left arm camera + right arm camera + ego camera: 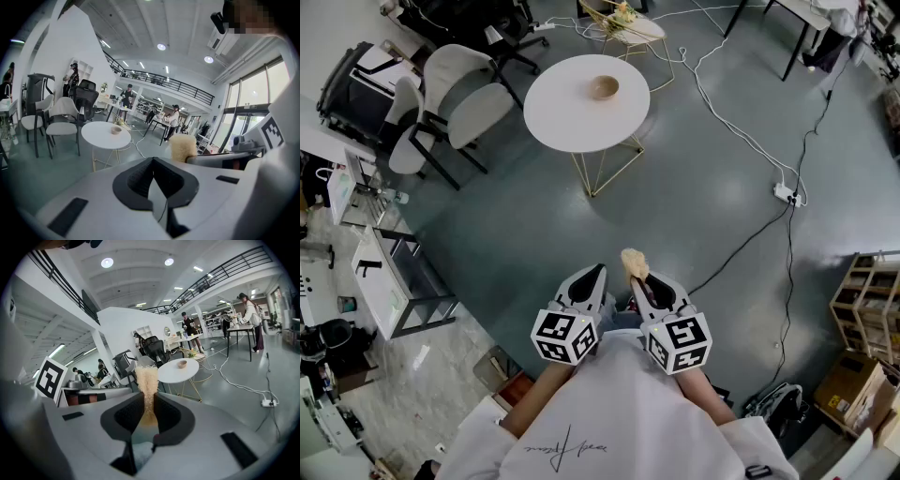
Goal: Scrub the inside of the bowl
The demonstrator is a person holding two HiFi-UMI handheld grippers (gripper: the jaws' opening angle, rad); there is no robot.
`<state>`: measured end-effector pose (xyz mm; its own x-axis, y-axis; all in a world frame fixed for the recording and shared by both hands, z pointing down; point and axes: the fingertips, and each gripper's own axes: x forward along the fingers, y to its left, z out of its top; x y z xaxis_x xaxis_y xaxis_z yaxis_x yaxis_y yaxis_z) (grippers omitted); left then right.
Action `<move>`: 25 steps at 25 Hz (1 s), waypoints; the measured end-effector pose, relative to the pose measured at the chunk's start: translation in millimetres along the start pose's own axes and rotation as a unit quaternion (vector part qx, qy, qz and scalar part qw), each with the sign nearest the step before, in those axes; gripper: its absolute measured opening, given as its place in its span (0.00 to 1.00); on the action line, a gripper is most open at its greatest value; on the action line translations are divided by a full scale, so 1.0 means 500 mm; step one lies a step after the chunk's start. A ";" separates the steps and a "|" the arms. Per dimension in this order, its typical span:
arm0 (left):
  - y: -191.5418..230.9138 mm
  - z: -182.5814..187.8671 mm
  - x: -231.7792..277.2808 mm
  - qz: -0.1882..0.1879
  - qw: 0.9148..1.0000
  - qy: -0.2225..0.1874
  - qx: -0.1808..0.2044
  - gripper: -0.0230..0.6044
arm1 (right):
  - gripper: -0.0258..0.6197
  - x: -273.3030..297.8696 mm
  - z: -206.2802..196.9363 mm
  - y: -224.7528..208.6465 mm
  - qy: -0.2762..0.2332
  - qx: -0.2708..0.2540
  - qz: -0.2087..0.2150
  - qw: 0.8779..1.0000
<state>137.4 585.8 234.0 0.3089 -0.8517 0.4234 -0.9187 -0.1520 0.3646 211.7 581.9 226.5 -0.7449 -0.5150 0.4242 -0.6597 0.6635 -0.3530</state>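
We stand well apart from the round white table (553, 127), and the small, wooden-looking bowl (604, 87) sits near the middle of its tabletop, a little toward the far edge. Our right gripper (149, 404) is clenched on a tan bristle brush (147, 376), its bristles pointing ahead. Our left gripper (153, 176) is closed with nothing between its jaws. We judge the bowl light and rigid, likely to skate on the smooth top under scrubbing. So the left gripper should open and pinch the rim on its near side while the brush works inside.
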 end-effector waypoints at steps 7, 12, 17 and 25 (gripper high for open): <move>0.037 0.009 0.024 -0.004 1.000 0.003 -0.004 0.05 | 0.16 0.049 0.008 -0.003 0.007 0.002 0.003 1.000; 0.079 0.043 0.050 -0.011 1.000 0.003 -0.003 0.05 | 0.16 0.087 0.042 -0.013 0.007 0.003 -0.006 1.000; 0.127 0.081 0.089 -0.018 1.000 0.009 0.002 0.05 | 0.17 0.137 0.084 -0.034 -0.010 0.022 -0.013 1.000; 0.185 0.114 0.152 -0.032 0.999 0.036 0.000 0.05 | 0.17 0.207 0.140 -0.057 -0.012 0.049 -0.020 0.999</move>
<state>61.7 478.6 252.6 0.3834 -0.8024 0.4573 -0.8967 -0.2048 0.3925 146.3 471.6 222.1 -0.7191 -0.5537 0.4199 -0.6947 0.5866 -0.4162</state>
